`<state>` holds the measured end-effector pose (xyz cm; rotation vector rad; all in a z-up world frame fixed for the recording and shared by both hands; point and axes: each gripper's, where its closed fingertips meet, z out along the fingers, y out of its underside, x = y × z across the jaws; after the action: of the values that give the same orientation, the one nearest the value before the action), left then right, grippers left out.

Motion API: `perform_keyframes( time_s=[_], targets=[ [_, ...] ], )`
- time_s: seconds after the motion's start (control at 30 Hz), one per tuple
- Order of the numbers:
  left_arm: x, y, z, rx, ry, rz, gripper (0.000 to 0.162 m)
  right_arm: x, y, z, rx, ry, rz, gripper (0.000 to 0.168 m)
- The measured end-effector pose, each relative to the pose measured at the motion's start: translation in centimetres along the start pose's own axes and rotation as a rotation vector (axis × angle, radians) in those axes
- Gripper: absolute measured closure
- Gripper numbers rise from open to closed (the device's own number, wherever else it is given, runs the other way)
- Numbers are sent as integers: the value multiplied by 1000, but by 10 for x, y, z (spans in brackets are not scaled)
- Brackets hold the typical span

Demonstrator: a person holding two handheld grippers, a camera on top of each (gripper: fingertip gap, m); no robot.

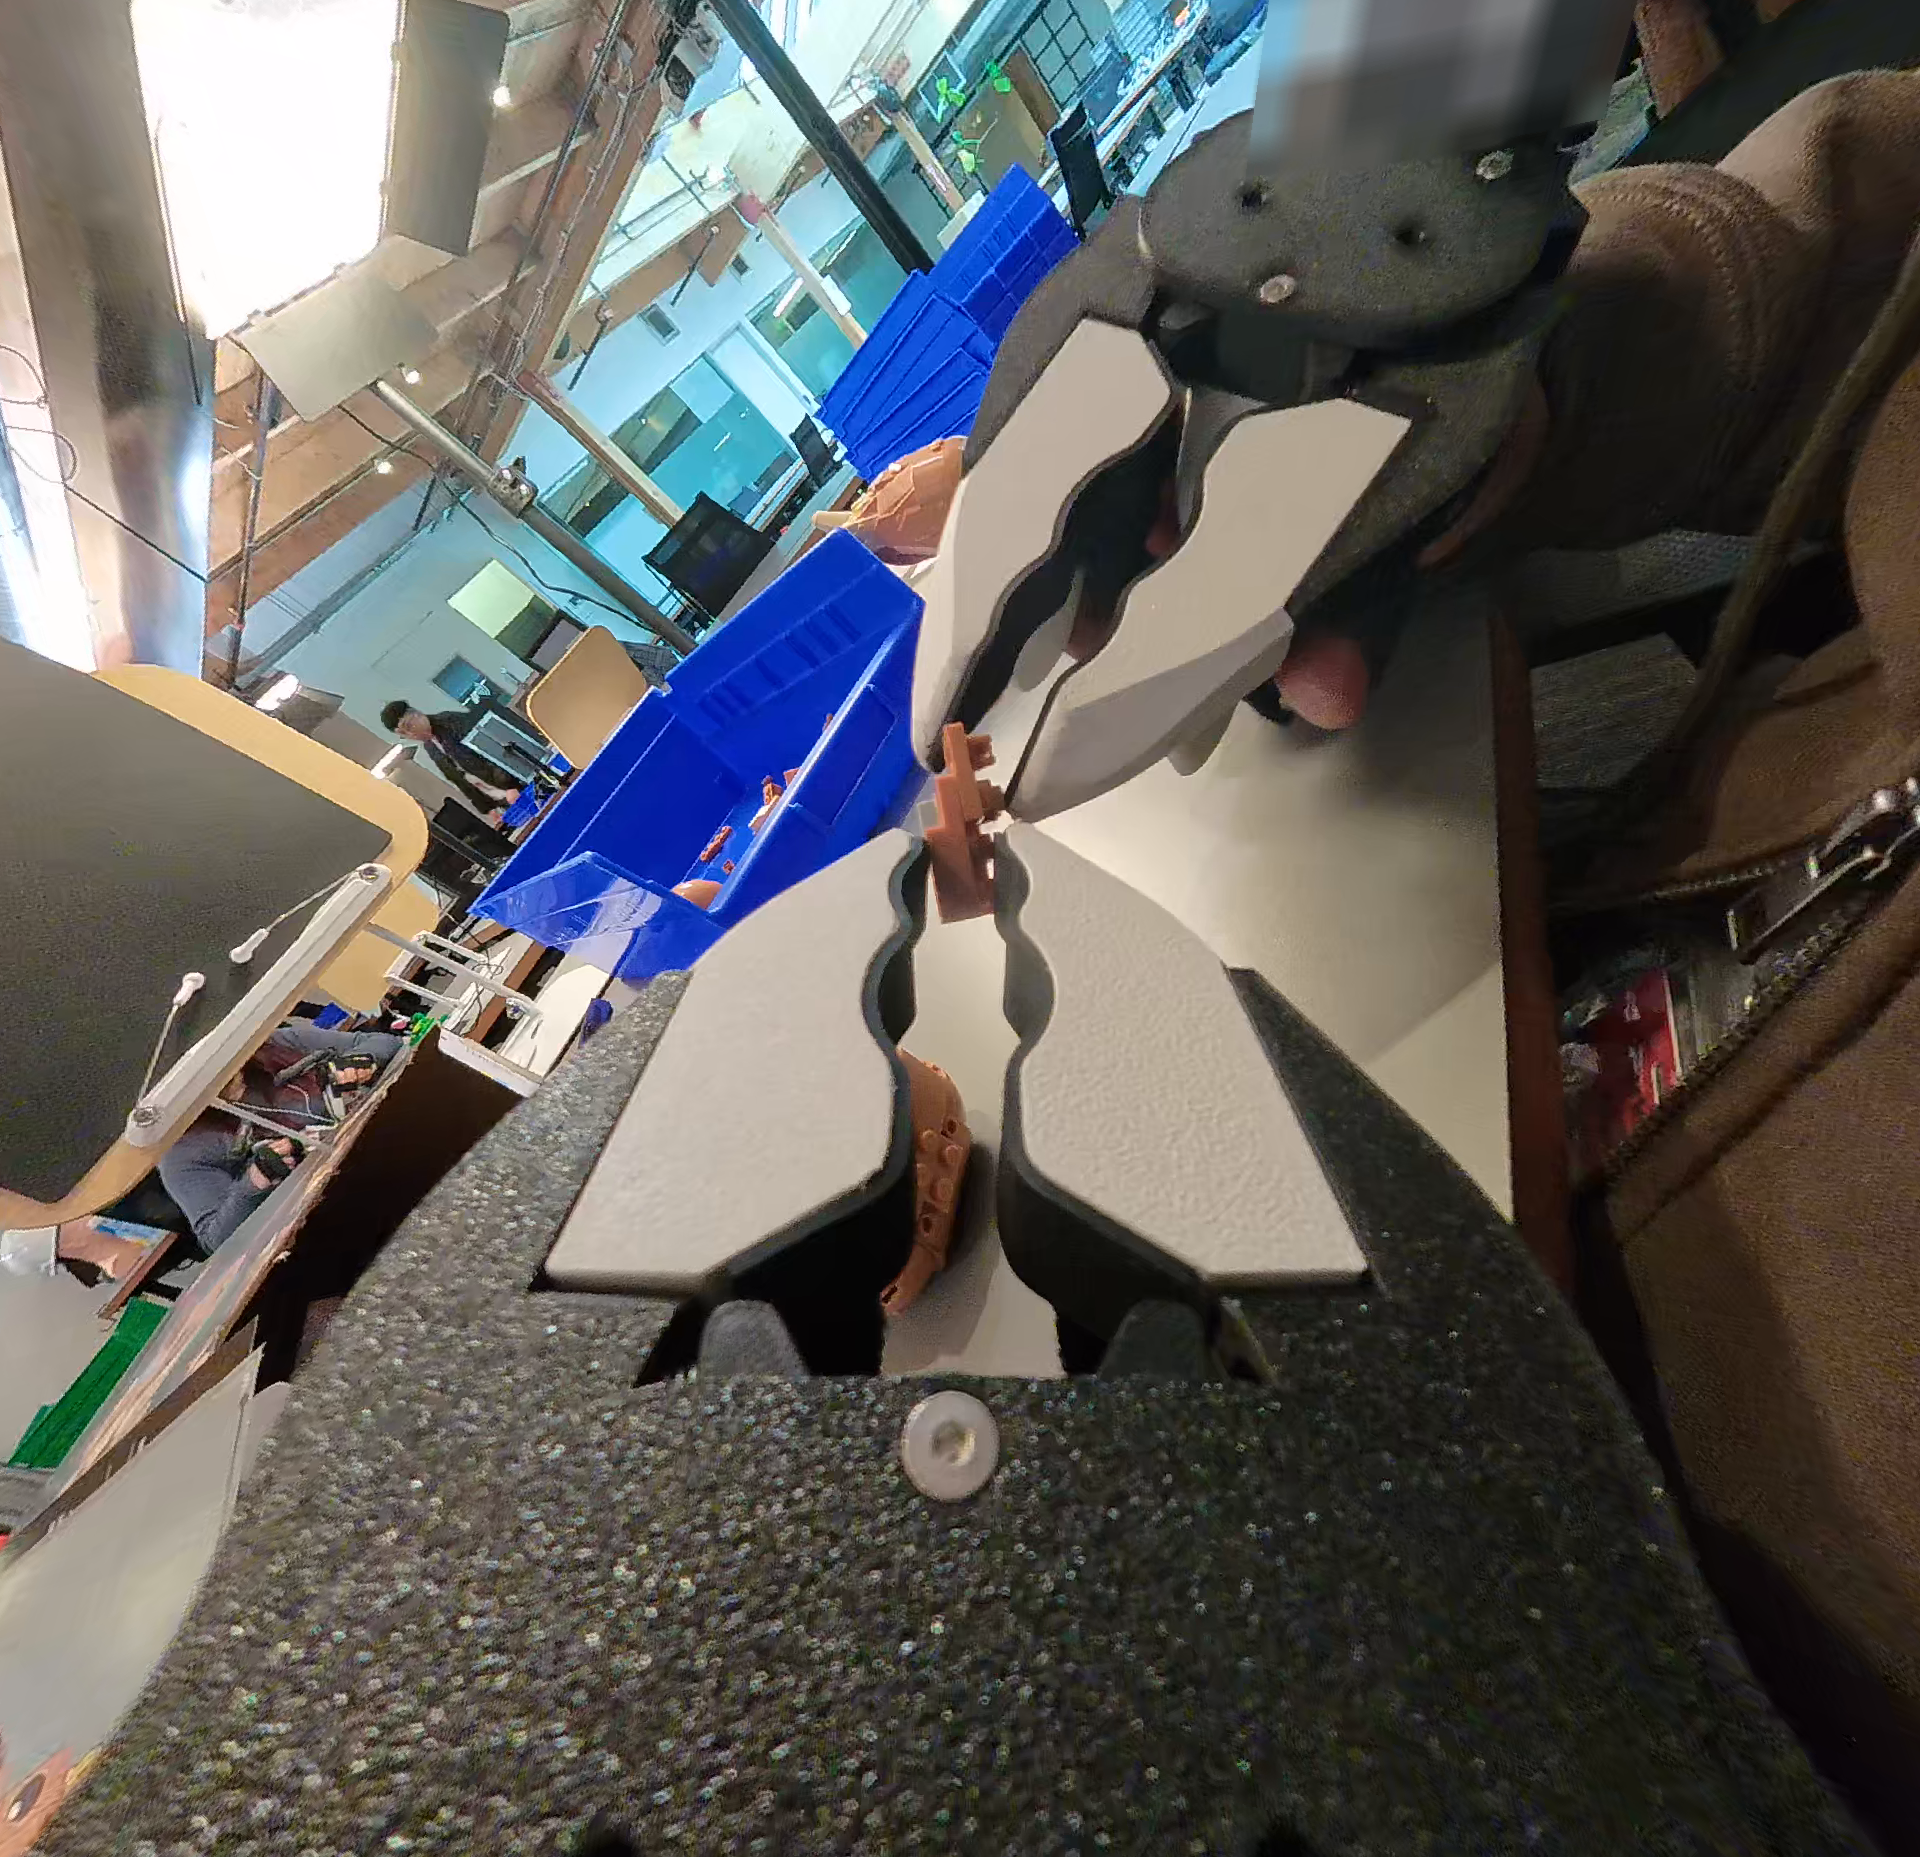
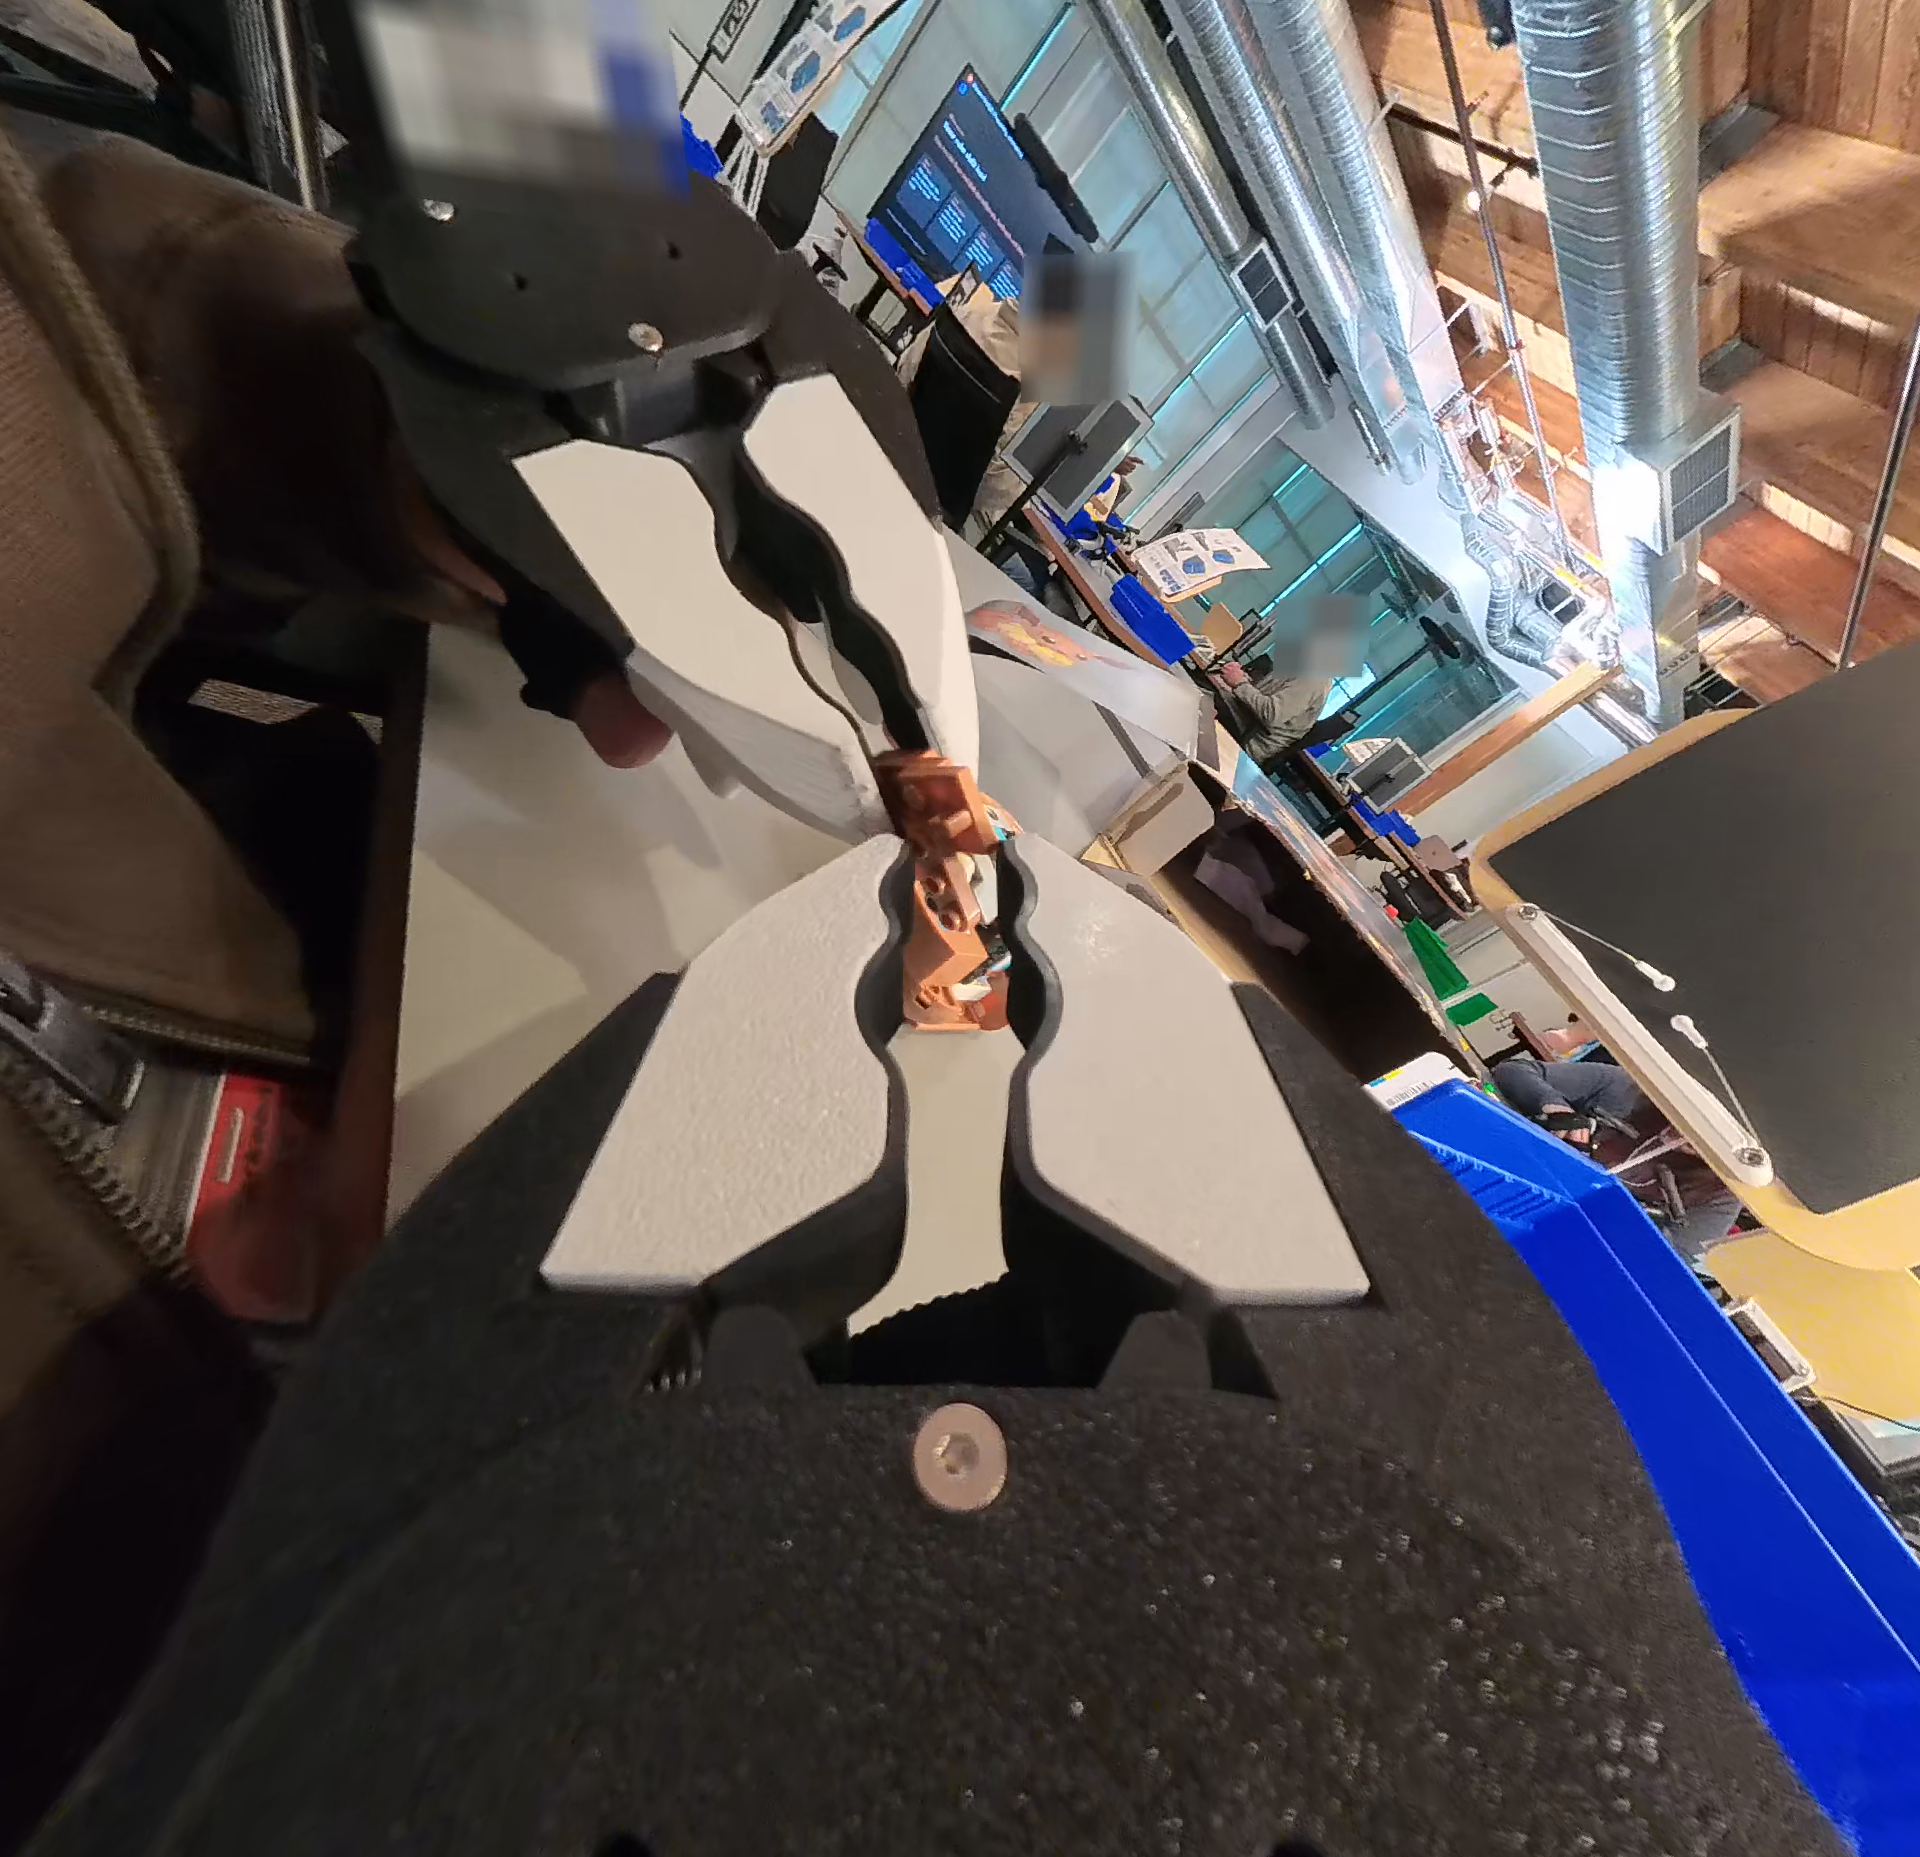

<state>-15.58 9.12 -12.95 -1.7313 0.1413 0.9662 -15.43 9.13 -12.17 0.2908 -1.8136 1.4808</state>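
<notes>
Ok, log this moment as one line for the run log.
left tongs: shut on brown brick piece | right tongs: shut on same piece, tip to tip | blue bin: beside, on white table

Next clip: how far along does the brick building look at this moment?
Mid-assembly. Done: a brown brick assembly exists. In hand: the left gripper and right gripper both pinch it above the white table. Left: loose brown pieces remain in the blue bin.

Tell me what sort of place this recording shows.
Probably a shared workshop or lab: exposed silver ventilation ducts overhead, stacked blue plastic bins, and long work tables where other people sit.
</notes>
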Motion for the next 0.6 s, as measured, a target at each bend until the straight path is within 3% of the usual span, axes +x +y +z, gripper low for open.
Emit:
perform_keyframes(
  time_s=[0.33, 0.6],
  targets=[
    [-2, 3, 2, -6, 0, -47, 151, 2, 1, 1, -23, 49, -97, 157],
    [-6, -2, -3, 73, 91, -300, 142, 9, -2, -1, -13, 106, -130, 157]
  ],
)
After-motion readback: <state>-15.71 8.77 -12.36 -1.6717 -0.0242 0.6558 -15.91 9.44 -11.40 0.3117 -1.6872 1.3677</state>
